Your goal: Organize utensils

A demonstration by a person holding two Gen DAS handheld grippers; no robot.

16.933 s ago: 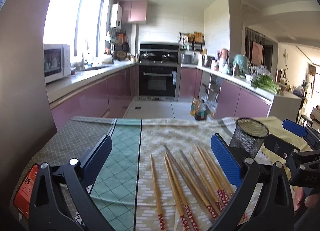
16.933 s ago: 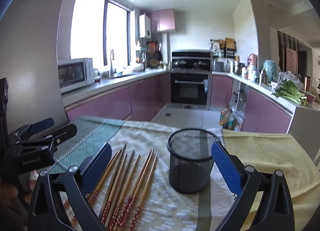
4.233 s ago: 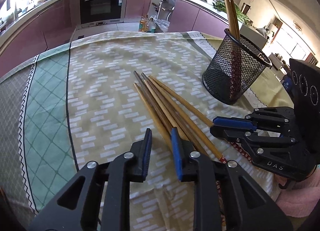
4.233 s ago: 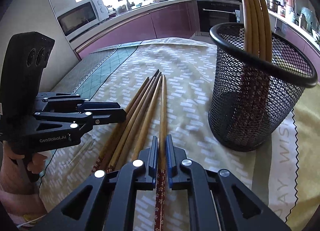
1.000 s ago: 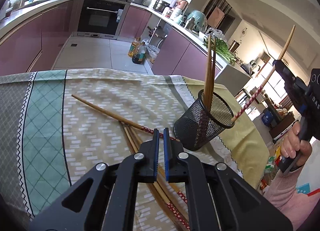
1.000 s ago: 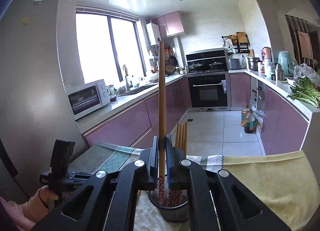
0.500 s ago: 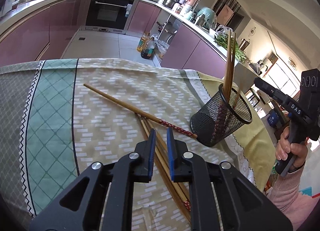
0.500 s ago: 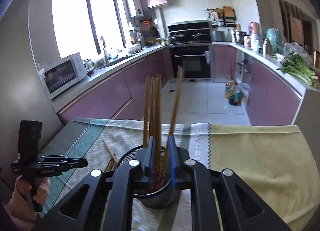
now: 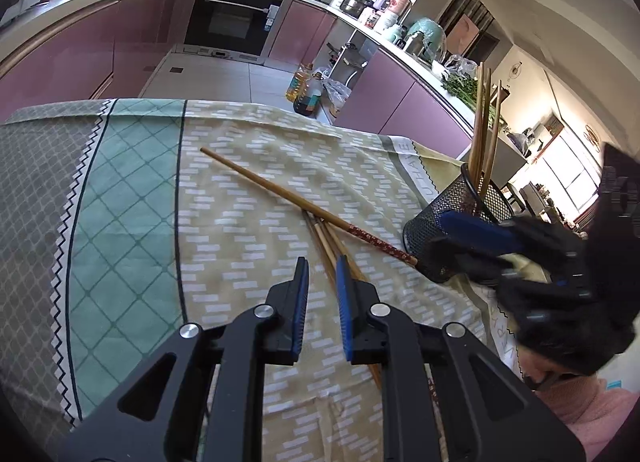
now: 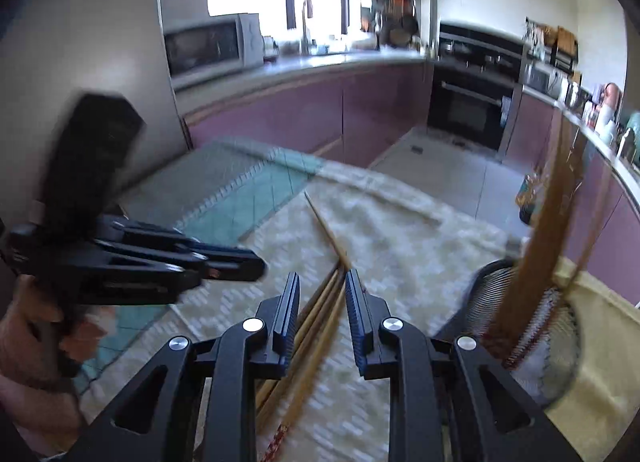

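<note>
Left tool (image 9: 322, 276): jaws apart by a narrow gap and opening, nothing gripped; it hangs over the near end of the loose chopsticks, tilted down at the bench.
Right tool (image 10: 322, 294): jaws a little apart and opening, nothing pressed between the pads; it points down over the chopstick bundle; blurred in the left view, where it shows just near of the cup.
Chopsticks (image 9: 332, 246): a small bundle lies on the cloth, running from near to far between the two tools.
Single chopstick (image 9: 280, 198): lies slantwise across the far end of the bundle, plain tip far left, red patterned end at the foot of the cup.
Cup (image 9: 444, 230): black mesh, upright at the right of the bench, on the yellow part of the cloth.
Chopsticks in cup (image 9: 482, 130): several stand upright, leaning on the rim, plain tips up.
Cloth (image 9: 248, 246): beige patterned, with a green panel and a grey border on the left; covers the bench.
Hands: a hand (image 10: 24, 346) holds the left tool's handle; a pink sleeve (image 9: 584, 414) shows behind the right tool.
Background: kitchen with purple cabinets and a black oven (image 9: 236, 22) far beyond the bench.
</note>
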